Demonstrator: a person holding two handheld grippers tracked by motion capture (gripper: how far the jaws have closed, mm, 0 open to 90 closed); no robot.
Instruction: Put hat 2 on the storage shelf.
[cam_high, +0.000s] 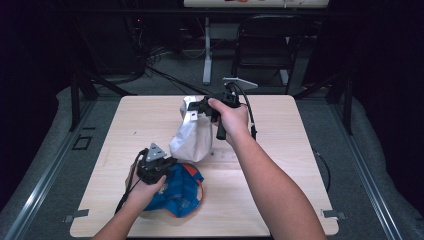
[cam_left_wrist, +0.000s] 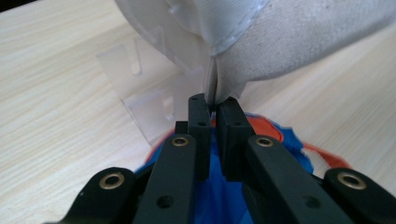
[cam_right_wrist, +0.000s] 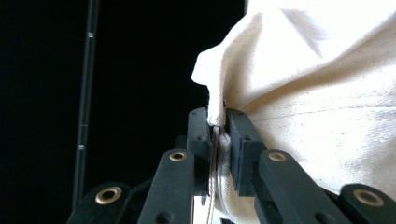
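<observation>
On the light wooden worktop, near its middle, a white cloth bag is held up between the two tools, with a blue and orange cap lying just in front of it at the near left. The bag hangs slack and its mouth is pinched together, so whether anything lies inside it cannot be told.

The right tool, gripped in the person's right hand, is clenched on the upper edge of the bag; the right gripper view shows a fold of cream fabric squeezed between the two black jaws, with a thin cord or seam running down in the gap. The left tool, in the left hand, sits low over the cap and is clenched on the bag's lower edge.

The left gripper view shows what the high view does not: the jaws nip a stitched hem of the bag, a clear plastic sheet lies flat on the worktop beneath it, and the cap's blue cloth with orange trim sits directly under the jaws. The high view alone gives the dark floor, a chair and a white stand leg beyond the worktop.
</observation>
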